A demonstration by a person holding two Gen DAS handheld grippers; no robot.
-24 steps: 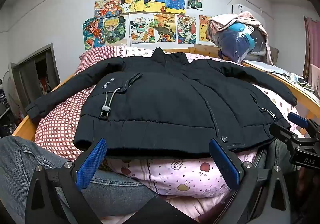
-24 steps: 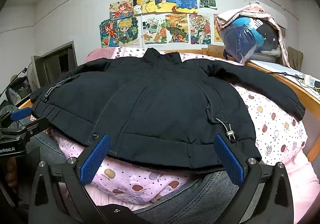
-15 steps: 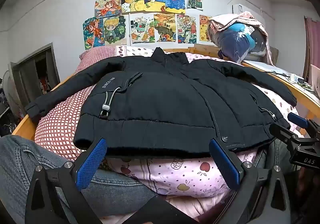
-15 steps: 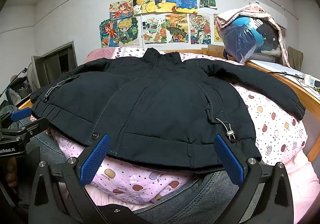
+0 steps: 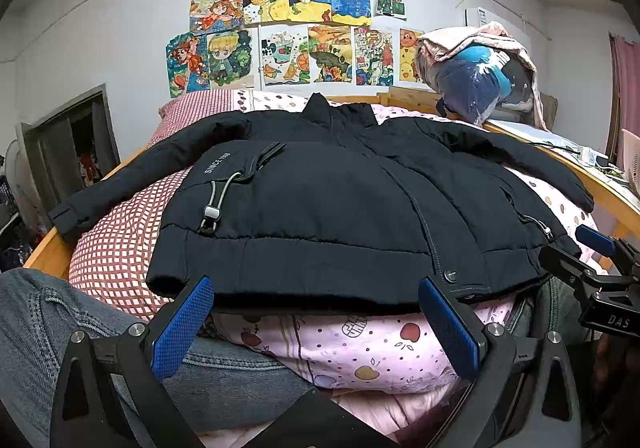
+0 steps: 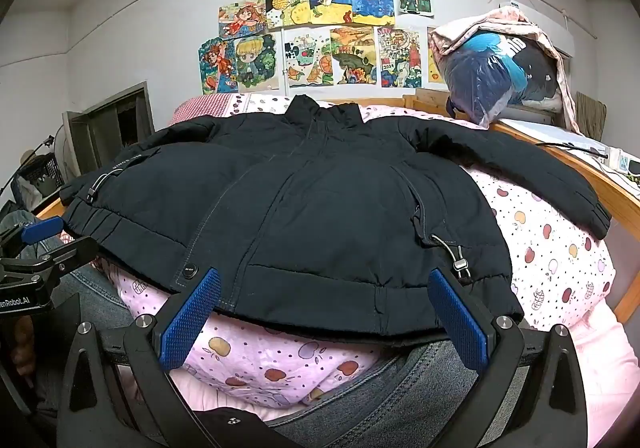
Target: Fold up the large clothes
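Note:
A black padded jacket [image 5: 320,200] lies spread flat, front up, on the bed, collar far, hem near, both sleeves stretched out sideways. It also shows in the right wrist view [image 6: 320,208]. My left gripper [image 5: 316,324] is open and empty, just short of the hem at its left half. My right gripper [image 6: 324,312] is open and empty, just short of the hem at its right half. Each gripper shows at the edge of the other's view: the right one [image 5: 592,264] and the left one [image 6: 36,244].
The jacket rests on a pink fruit-print quilt [image 6: 552,248] and a red checked one [image 5: 116,236]. The wooden bed frame [image 6: 624,204] runs along the right. A bagged bundle of clothes [image 6: 500,68] sits at the far right. Jeans-clad legs [image 5: 40,312] are below the grippers.

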